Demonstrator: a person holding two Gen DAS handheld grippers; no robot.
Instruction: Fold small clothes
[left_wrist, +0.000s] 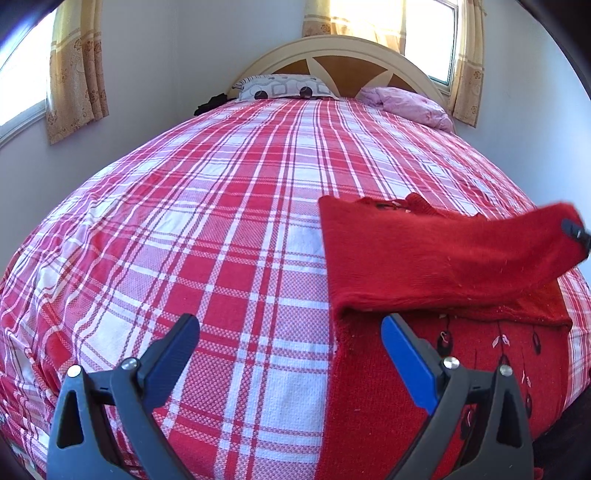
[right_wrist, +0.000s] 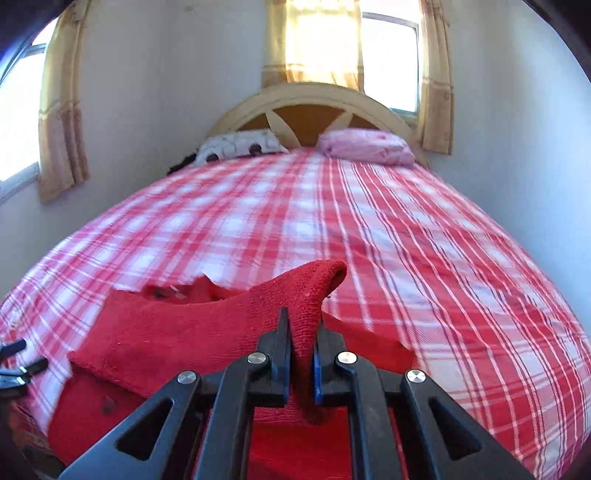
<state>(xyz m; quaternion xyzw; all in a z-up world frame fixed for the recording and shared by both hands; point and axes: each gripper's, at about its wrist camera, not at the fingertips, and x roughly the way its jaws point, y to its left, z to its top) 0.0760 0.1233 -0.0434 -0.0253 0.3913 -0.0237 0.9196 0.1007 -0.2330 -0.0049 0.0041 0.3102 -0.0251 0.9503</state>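
A small red knitted sweater (left_wrist: 424, 266) lies on the plaid bed (left_wrist: 221, 221) at the near right, partly folded over itself. My left gripper (left_wrist: 291, 332) is open and empty, low over the bed at the sweater's left edge. My right gripper (right_wrist: 301, 339) is shut on the red sleeve (right_wrist: 306, 295) and holds its cuff lifted above the sweater (right_wrist: 166, 332). The right gripper's tip shows in the left wrist view (left_wrist: 574, 230) at the sleeve's end. The left gripper's fingertips (right_wrist: 14, 363) show at the left edge of the right wrist view.
A patterned white pillow (left_wrist: 284, 86) and a pink pillow (left_wrist: 406, 103) lie by the headboard (left_wrist: 343, 62). A dark item (left_wrist: 210, 103) sits at the far left bed edge. Walls and curtained windows (left_wrist: 74, 70) close in both sides.
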